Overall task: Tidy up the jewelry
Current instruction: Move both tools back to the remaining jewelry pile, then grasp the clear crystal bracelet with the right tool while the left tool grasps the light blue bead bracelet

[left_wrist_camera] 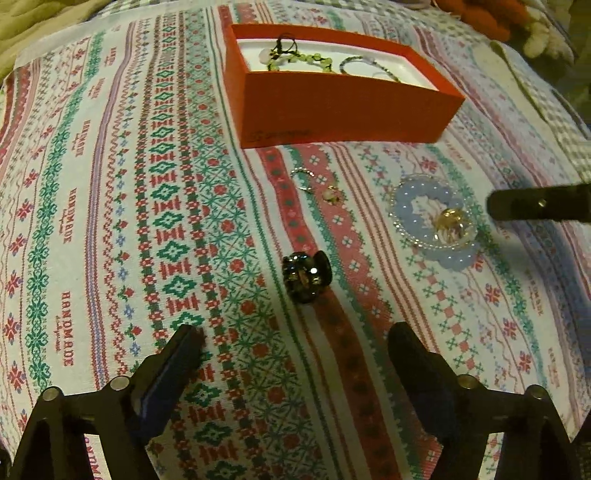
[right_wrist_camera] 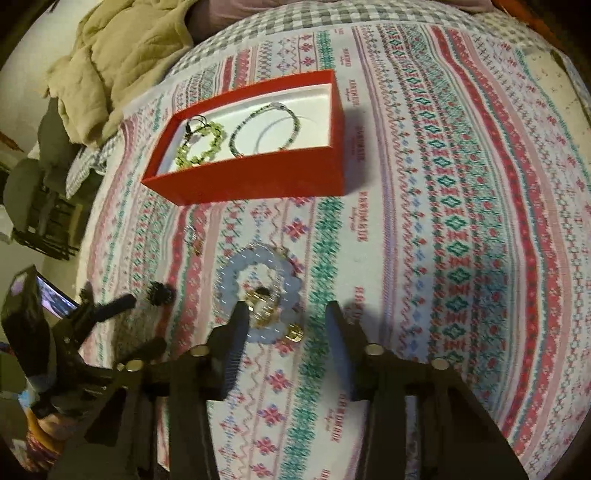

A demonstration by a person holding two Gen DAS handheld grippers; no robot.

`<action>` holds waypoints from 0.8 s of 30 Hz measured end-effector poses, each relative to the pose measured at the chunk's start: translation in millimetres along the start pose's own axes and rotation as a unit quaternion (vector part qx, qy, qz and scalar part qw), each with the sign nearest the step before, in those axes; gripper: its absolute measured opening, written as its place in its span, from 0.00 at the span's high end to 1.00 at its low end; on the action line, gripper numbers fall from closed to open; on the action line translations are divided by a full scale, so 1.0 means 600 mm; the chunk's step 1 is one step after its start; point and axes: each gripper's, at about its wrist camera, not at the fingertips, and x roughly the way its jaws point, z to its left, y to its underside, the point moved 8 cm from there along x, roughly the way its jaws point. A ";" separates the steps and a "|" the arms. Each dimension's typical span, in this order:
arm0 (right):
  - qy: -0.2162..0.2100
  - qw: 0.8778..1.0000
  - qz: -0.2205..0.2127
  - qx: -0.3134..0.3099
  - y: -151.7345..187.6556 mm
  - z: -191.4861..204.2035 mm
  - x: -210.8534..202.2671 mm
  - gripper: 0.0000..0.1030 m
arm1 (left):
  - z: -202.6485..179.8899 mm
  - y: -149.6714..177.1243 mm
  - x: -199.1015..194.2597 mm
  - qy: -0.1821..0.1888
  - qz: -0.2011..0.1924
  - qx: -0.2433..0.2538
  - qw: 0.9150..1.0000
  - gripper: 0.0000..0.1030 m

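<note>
Nearest the right gripper (right_wrist_camera: 284,314), jaws wide, holding nothing, lies the pale blue bead bracelet (right_wrist_camera: 258,291) on the patterned cloth (right_wrist_camera: 461,221). Left gripper (left_wrist_camera: 295,339) jaws also wide, dark bead bracelet (left_wrist_camera: 306,277) just ahead. Farther back, red box (right_wrist_camera: 258,177) holds green bracelet (right_wrist_camera: 201,146) and thin beaded bracelet (right_wrist_camera: 266,129).

A patterned cloth (right_wrist_camera: 461,184) in red, green and white bands, printed with the word HANDMADE, covers most of both views. Under it, a grey-and-white checked sheet (right_wrist_camera: 280,26) shows at the top of the right view. A crumpled beige blanket (right_wrist_camera: 122,55) lies at upper left there. A dark chair (right_wrist_camera: 40,206) stands at the left edge. The light is dim and warm.
</note>
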 end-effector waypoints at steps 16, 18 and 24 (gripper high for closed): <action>-0.003 1.000 0.016 0.020 -0.023 0.016 0.040 0.96 | -0.001 0.003 -0.008 0.011 -0.003 0.000 1.000 0.24; 0.003 1.000 0.011 0.013 -0.025 0.017 0.037 0.96 | -0.002 0.003 -0.013 0.015 -0.003 0.000 1.000 0.27; 0.012 1.000 -0.012 0.000 -0.028 0.011 0.004 0.97 | -0.023 -0.007 -0.017 0.024 -0.009 0.006 1.000 0.44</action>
